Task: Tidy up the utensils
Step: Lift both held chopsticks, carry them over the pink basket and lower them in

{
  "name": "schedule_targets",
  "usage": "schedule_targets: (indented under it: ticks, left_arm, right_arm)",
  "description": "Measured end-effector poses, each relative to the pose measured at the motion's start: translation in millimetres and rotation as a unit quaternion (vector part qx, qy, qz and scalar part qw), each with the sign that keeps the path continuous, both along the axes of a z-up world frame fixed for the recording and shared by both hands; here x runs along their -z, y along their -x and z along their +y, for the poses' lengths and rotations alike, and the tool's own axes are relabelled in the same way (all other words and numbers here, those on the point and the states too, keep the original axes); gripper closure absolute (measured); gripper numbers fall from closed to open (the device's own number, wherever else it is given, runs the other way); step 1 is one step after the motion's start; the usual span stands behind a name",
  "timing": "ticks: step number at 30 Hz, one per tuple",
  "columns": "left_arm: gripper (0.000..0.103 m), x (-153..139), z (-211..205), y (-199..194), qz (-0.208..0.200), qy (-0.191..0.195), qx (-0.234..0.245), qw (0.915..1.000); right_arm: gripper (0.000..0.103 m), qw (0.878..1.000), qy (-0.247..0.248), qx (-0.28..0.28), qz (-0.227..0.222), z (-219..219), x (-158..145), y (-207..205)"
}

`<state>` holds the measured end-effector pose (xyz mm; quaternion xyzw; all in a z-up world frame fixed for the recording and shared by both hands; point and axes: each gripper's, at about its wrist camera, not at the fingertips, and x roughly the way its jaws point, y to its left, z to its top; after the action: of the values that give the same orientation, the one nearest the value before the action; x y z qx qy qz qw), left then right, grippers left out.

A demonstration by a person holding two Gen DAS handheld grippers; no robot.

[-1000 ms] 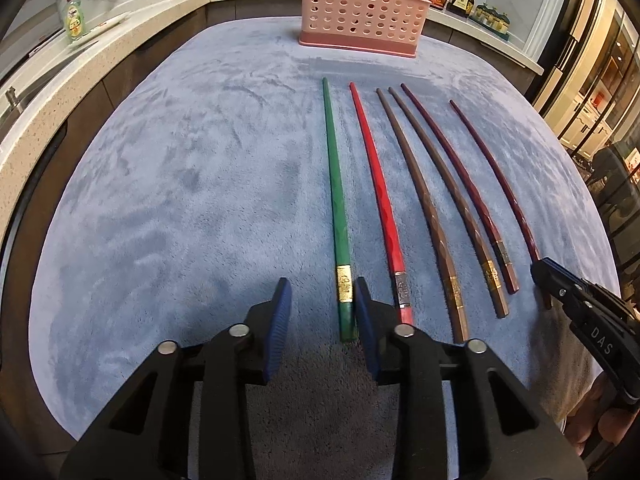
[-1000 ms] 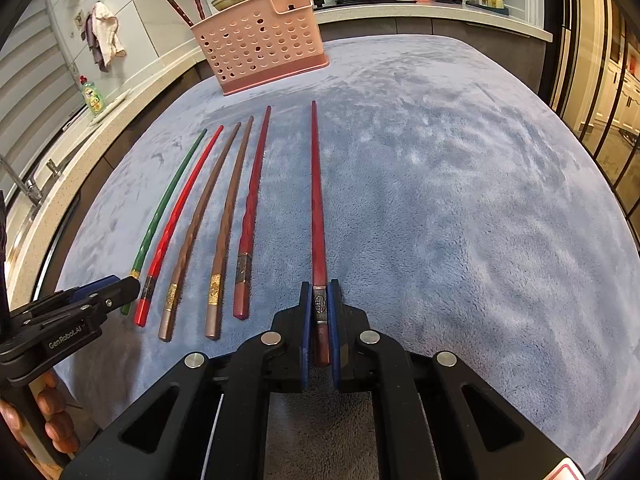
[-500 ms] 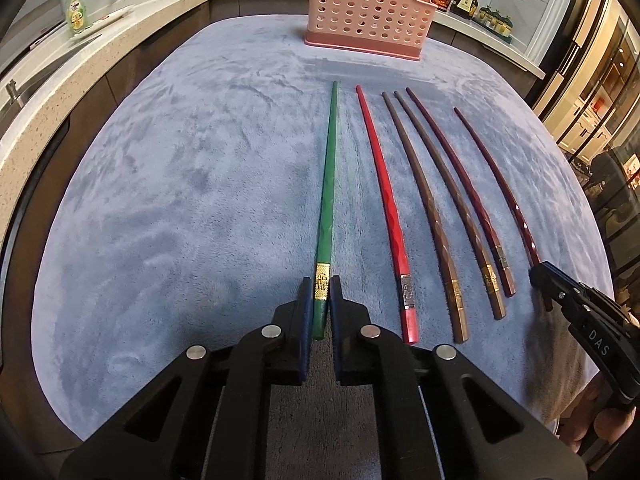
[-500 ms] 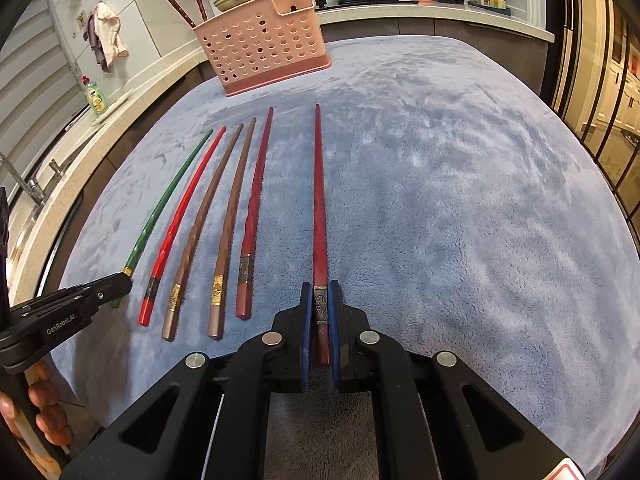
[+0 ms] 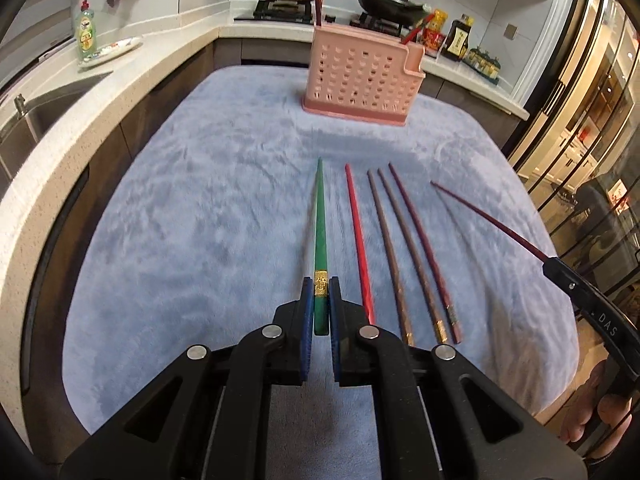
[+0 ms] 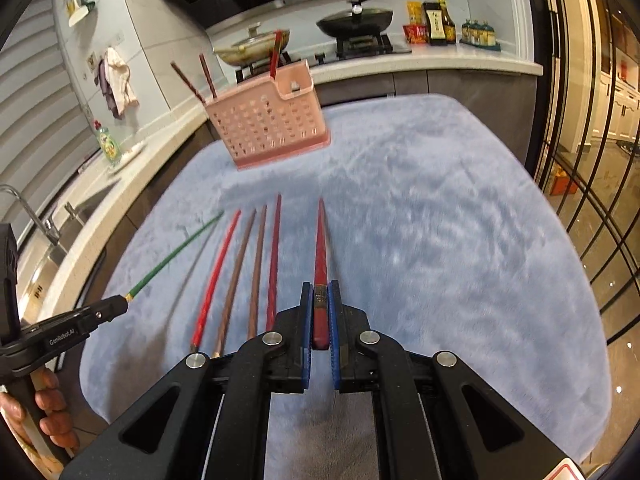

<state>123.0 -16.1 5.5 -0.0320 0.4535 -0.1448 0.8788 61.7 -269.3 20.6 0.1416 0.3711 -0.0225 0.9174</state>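
Chopsticks are being handled at both grippers. From the left wrist camera, the green chopstick is clamped at its thick end between the blue pads of the left gripper, its thin tip pointing toward the far pink basket. Just to its right, four chopsticks are laid side by side on the blue cloth: a red chopstick, two brown chopsticks and a dark red chopstick. At the right edge, the right gripper is seen pinching a maroon chopstick, which is held off the cloth. A few chopsticks are stood upright in the basket.

From the right wrist camera, the maroon chopstick is gripped between the closed pads of the right gripper, with its tip toward the basket. The four loose chopsticks are seen to the left on the cloth. At the far left, the left gripper is holding the green chopstick, which is raised and angled toward the basket.
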Motion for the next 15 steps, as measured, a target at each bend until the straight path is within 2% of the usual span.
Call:
schedule_targets:
  ticks: [8,15]
  left_arm:
    - [0.096,-43,5,-16,-0.044,0.012,-0.010,0.9989]
    - [0.096,-74,9,-43,-0.073,0.026,-0.027,0.9966]
  right_arm:
    - [0.096,0.998,-0.002,0.019,-0.055,-19,-49,-15]
    - [0.096,0.996,-0.005,0.027,-0.085,-29,-76,-30]
